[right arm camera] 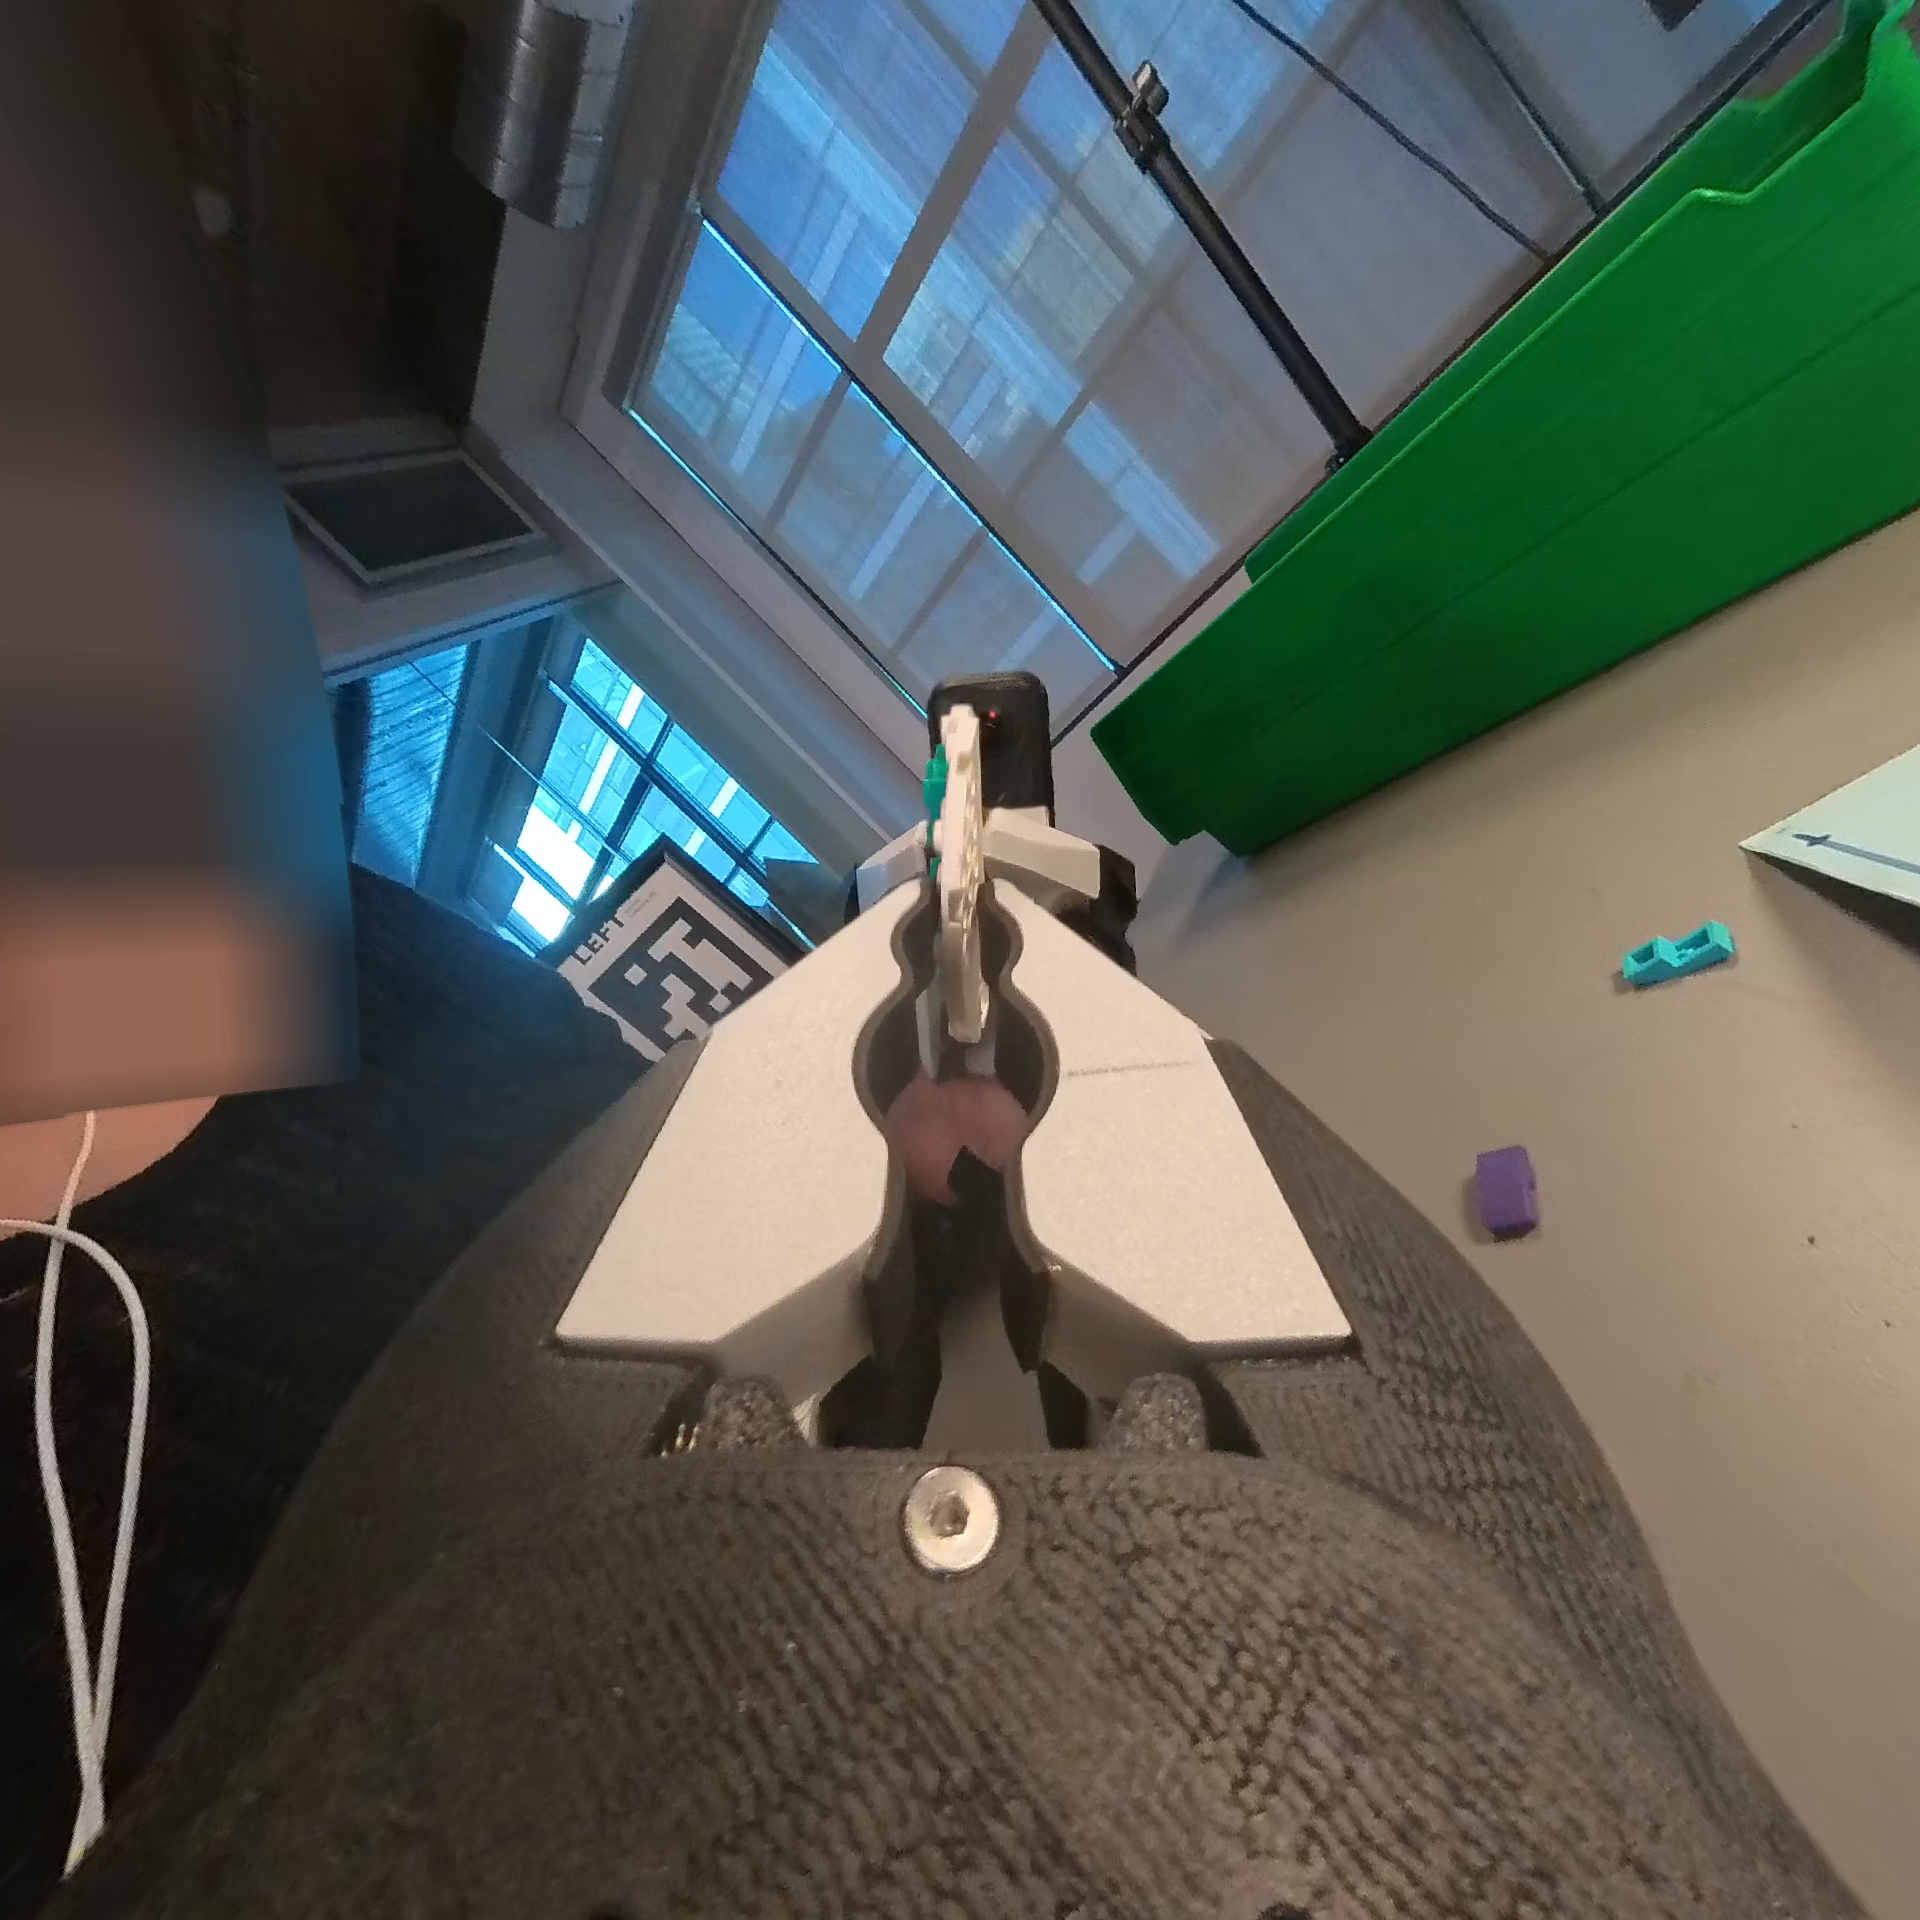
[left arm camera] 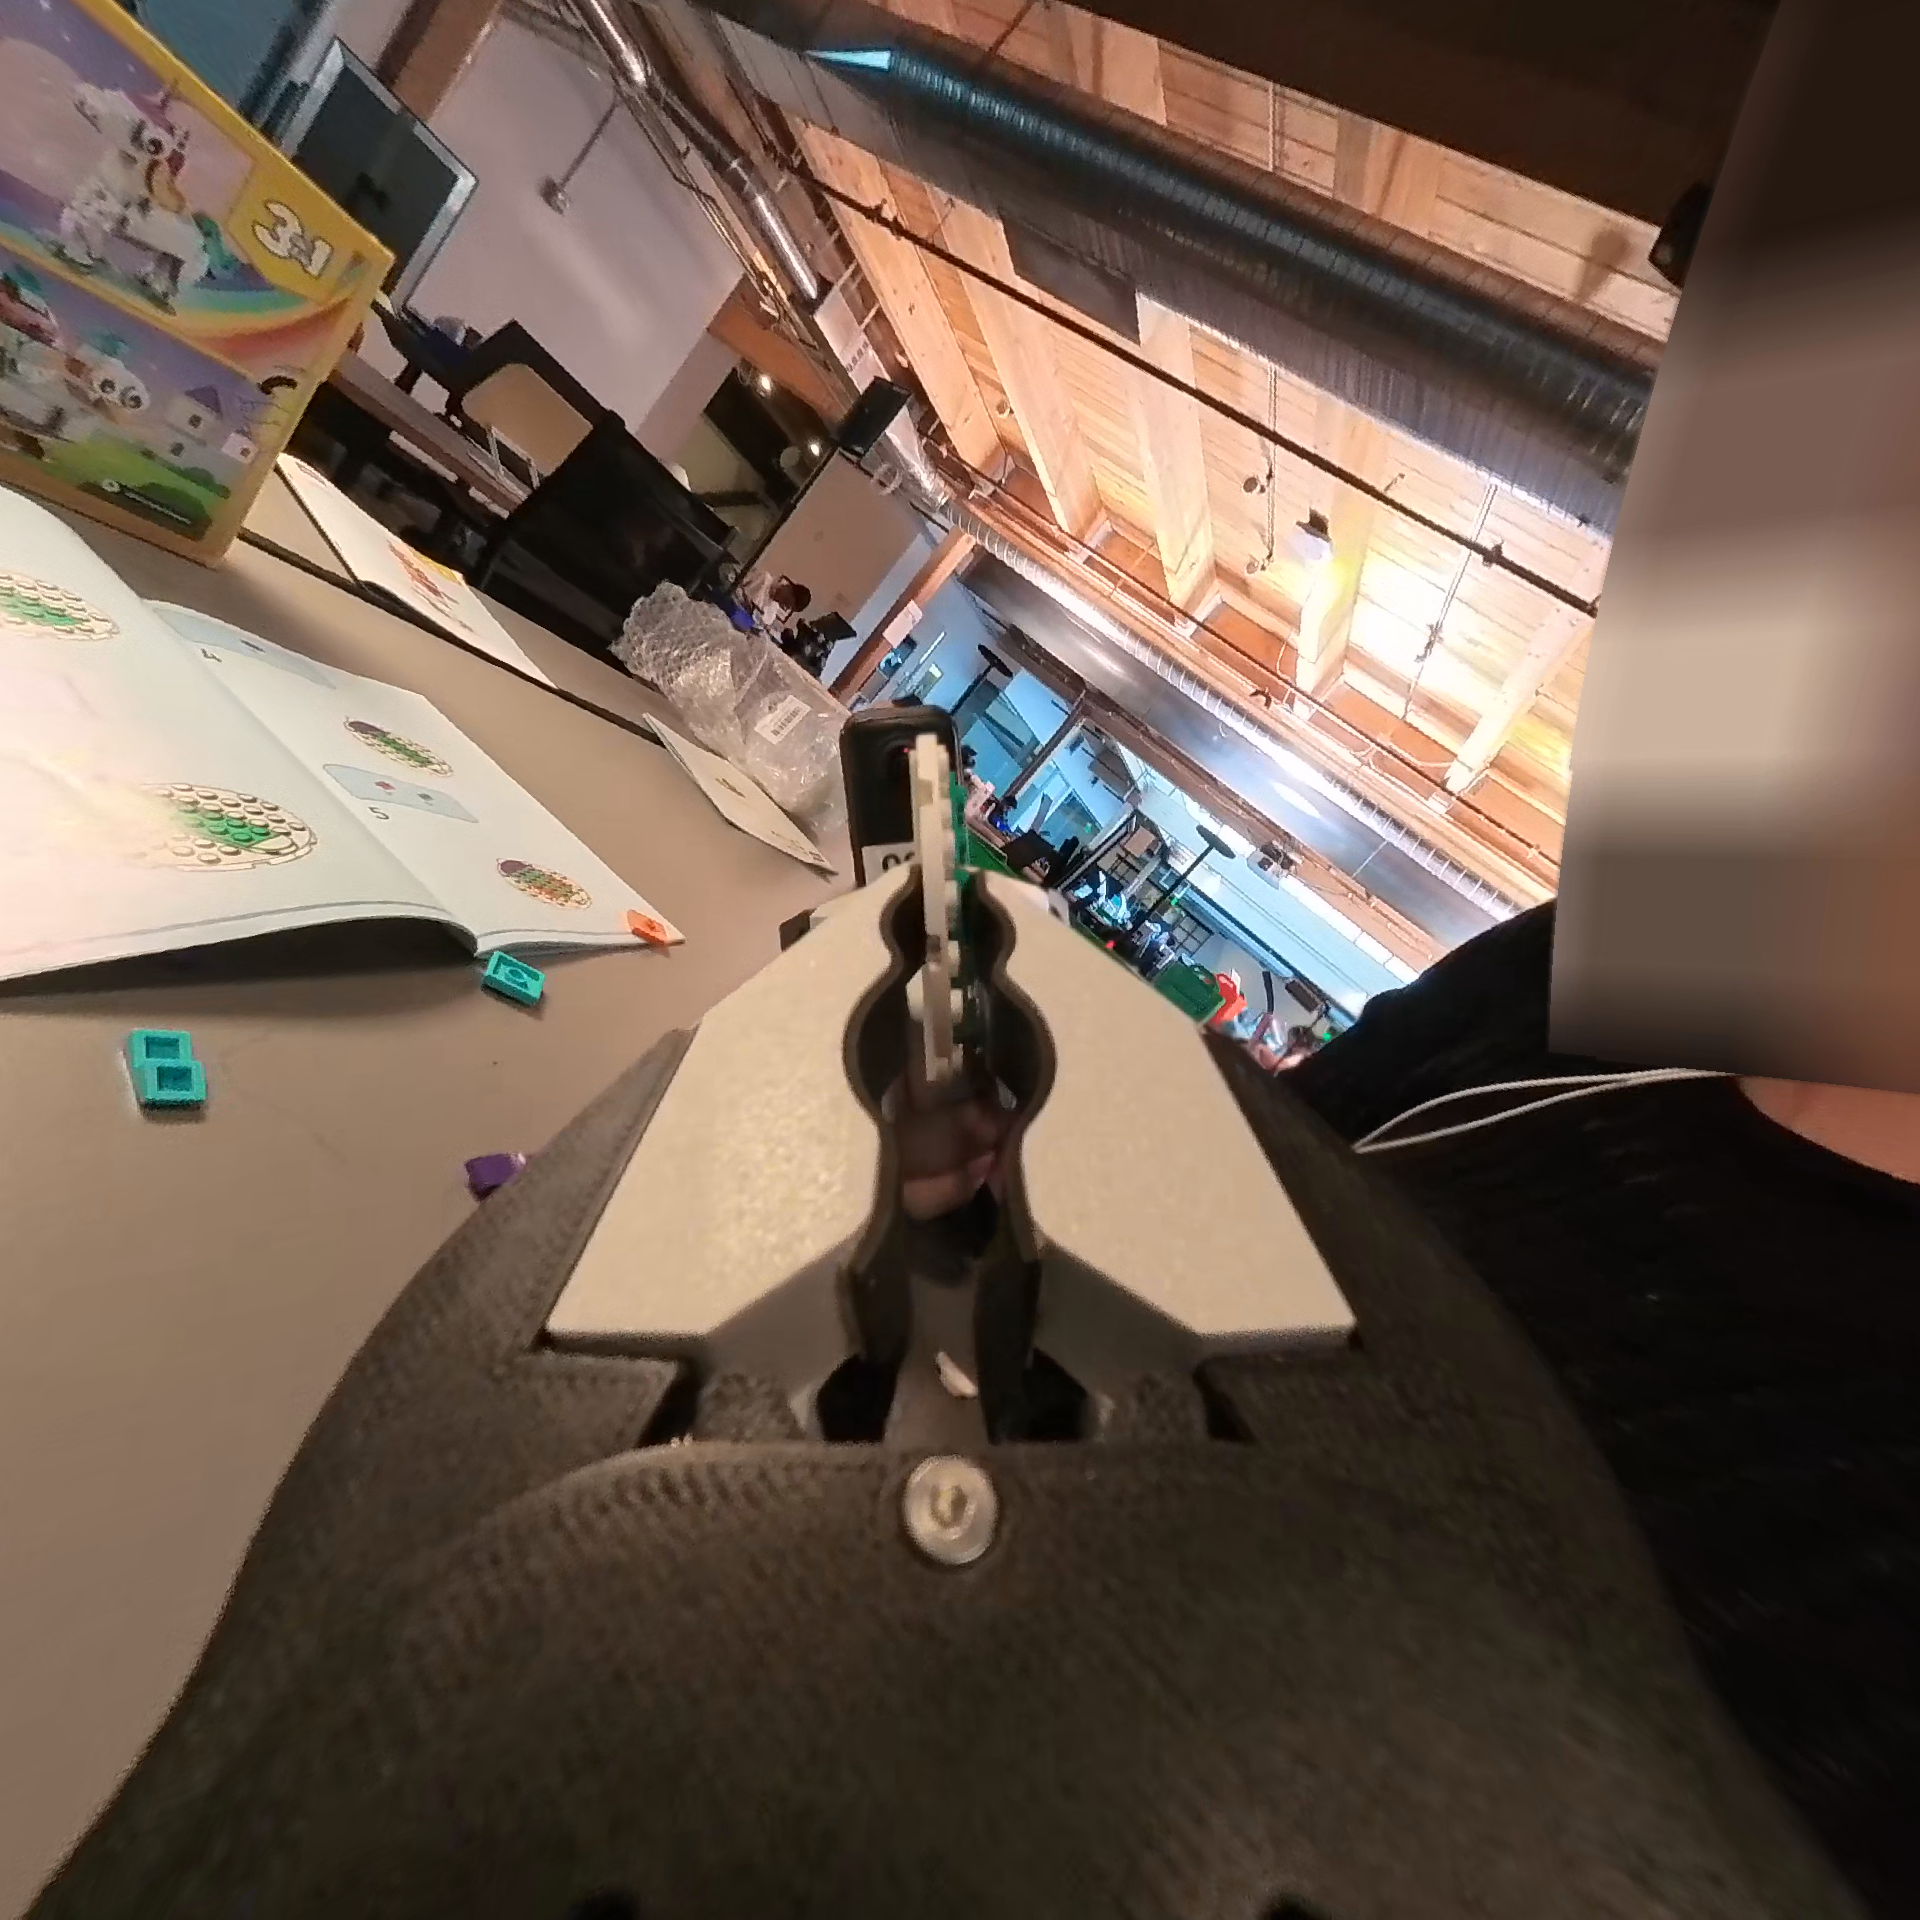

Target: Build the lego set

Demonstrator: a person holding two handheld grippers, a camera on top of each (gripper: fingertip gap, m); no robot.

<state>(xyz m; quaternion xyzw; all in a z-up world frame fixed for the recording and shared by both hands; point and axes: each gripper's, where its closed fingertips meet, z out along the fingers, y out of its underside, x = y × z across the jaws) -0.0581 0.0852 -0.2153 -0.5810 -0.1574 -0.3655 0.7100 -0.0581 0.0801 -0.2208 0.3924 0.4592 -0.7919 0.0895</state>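
The right gripper (right arm camera: pixel 961 914) is closed on the edge of a white round plate (right arm camera: pixel 964 862) with green pieces, held above the grey table (right arm camera: pixel 1558 1403), where a purple brick (right arm camera: pixel 1505 1191), a teal piece (right arm camera: pixel 1675 957) and a green bin (right arm camera: pixel 1558 540) lie.

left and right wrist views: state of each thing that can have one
left gripper: shut on the white plate, edge-on
right gripper: shut on the same plate
booklet: open, flat on table
box: upright
teal pieces: loose on table
purple brick: loose on table
green bin: on table, contents hidden
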